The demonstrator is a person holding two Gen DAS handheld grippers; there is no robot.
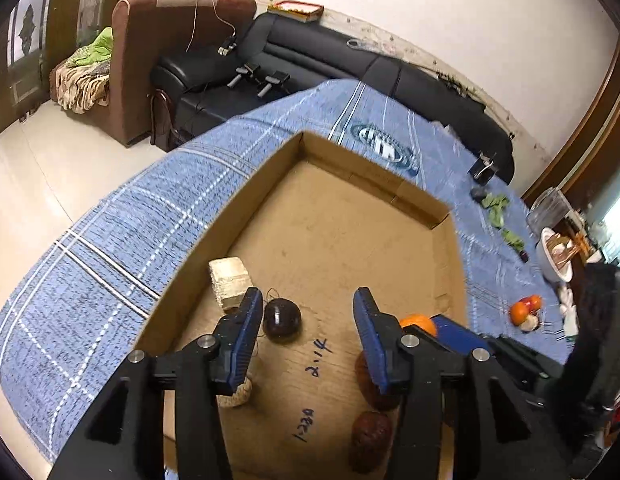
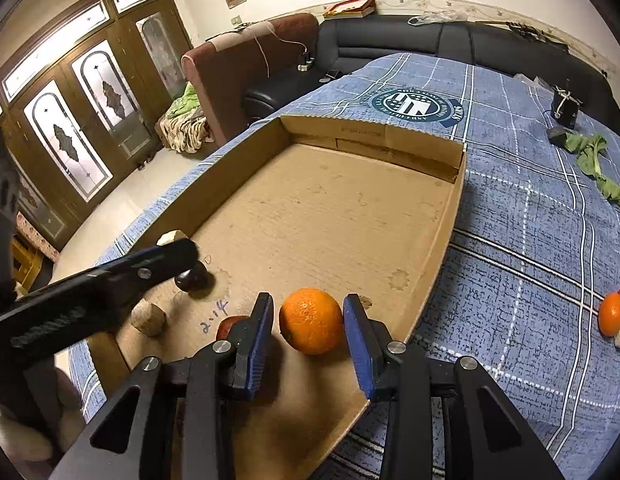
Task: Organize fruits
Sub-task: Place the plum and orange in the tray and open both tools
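Right gripper (image 2: 307, 330): jaws wide, orange (image 2: 311, 321) between the pads, small gaps either side; not gripped.
Orange: sits on box (image 2: 456, 216) floor, near its right wall.
Left gripper (image 1: 307, 334): open, empty, plum (image 1: 281, 321) just ahead-left.
Step, judged: placing orange; back straight out, avoid nudging it.
Remaining: fruit pile (image 2: 614, 314) far right on cloth.
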